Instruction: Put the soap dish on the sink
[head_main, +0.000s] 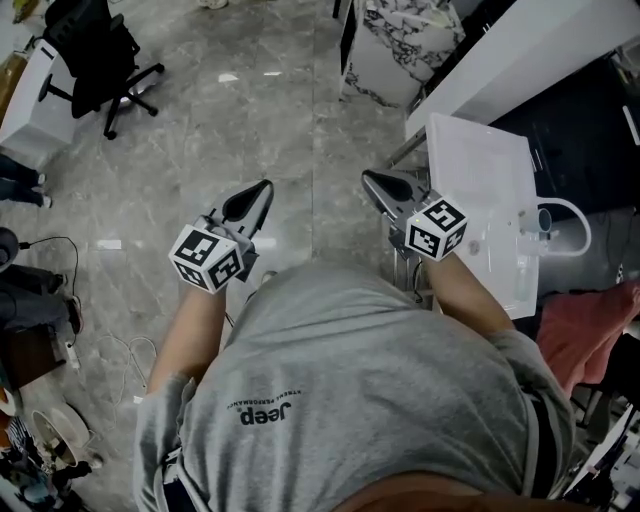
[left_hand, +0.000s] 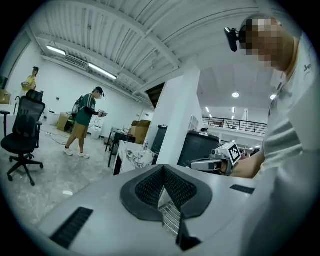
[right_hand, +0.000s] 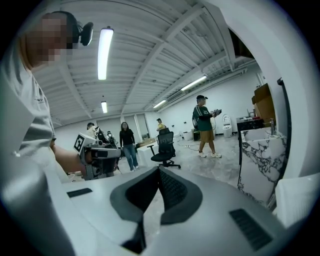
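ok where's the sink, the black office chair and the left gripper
sink (head_main: 478, 170): head view, bare white top surface
black office chair (head_main: 95, 55): head view, the dark seat area
left gripper (head_main: 264, 187): head view, tip of its shut jaws

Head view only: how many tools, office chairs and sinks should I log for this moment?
tools: 2 (left tool, right tool)
office chair: 1
sink: 1
total: 4
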